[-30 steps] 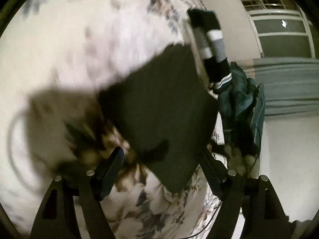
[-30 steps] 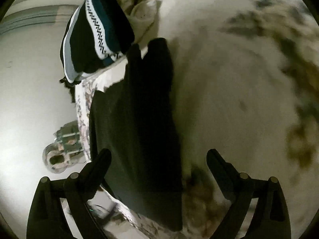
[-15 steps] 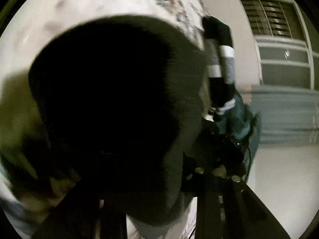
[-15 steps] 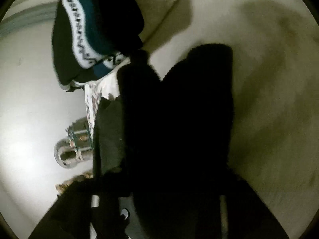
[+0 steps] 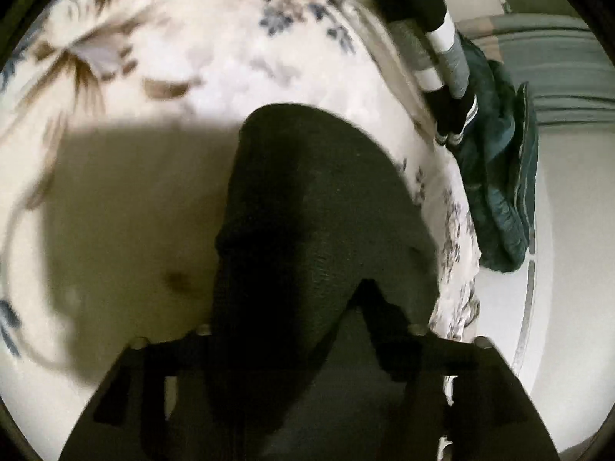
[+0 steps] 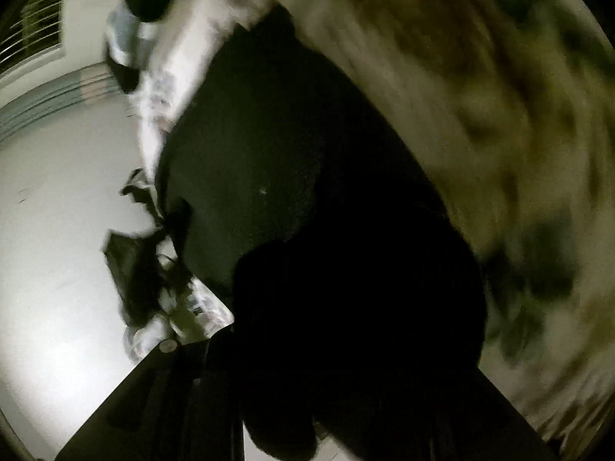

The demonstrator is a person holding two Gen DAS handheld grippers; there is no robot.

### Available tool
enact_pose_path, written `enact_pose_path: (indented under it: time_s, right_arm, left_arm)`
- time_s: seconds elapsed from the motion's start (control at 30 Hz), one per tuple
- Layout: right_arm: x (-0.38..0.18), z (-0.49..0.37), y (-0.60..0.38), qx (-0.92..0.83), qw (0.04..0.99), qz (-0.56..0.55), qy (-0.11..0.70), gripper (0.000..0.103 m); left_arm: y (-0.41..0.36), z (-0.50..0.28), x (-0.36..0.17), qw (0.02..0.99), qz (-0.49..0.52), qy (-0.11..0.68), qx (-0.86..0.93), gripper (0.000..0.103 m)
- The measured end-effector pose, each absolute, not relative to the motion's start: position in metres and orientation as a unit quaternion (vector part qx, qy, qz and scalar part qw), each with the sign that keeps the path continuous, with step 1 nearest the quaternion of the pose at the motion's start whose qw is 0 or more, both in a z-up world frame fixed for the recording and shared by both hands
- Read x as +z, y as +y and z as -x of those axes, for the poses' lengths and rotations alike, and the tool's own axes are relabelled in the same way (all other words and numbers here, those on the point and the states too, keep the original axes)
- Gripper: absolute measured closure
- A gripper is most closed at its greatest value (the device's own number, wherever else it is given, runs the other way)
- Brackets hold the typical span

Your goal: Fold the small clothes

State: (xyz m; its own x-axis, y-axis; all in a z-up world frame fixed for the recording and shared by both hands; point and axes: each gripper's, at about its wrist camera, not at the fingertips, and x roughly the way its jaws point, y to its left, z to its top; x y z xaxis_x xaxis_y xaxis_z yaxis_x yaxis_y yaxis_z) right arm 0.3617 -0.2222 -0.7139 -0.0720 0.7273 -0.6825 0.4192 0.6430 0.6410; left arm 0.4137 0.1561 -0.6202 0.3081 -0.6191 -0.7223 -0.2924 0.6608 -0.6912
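A dark folded garment [image 5: 307, 199] lies on the floral bedsheet [image 5: 184, 57] near the bed's right edge. My left gripper [image 5: 307, 345] is over its near end, and the cloth covers the space between the fingers; the right finger [image 5: 380, 307] shows on top of the cloth. In the right wrist view the same dark garment [image 6: 300, 176] fills the middle and hides my right gripper [image 6: 307, 403]. That view is blurred by motion.
A striped black, grey and white garment [image 5: 434, 50] and a teal garment [image 5: 499, 161] hang over the bed's right edge. The white floor [image 6: 57, 211] lies beside the bed, with a small dark cloth [image 6: 138, 269] on it.
Both grippers were open above the flat garment a second ago. They dropped onto its near end, and the cloth now bunches up over the fingers. The right view swings fast.
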Motion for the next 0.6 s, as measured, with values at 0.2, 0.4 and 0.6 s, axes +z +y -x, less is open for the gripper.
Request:
enact_pose_path:
  time_s: [0.2,0.4,0.6]
  right_arm:
    - [-0.704,-0.368,-0.244,0.097,0.547,-0.353,0.753,0.047]
    - [-0.631,-0.398,-0.257,0.122,0.563,-0.271,0.771,0.046]
    - [-0.584,-0.528,-0.106,0.259,0.602,-0.151,0.74,0.045]
  left_arm:
    - [0.171,-0.394,-0.592,0.731,0.406,0.542,-0.082,0.046]
    - [0.178,-0.348,-0.572,0.767,0.341,0.543,-0.015,0.045]
    - [0.172,-0.342,-0.595,0.764,0.33,0.554,-0.016,0.045]
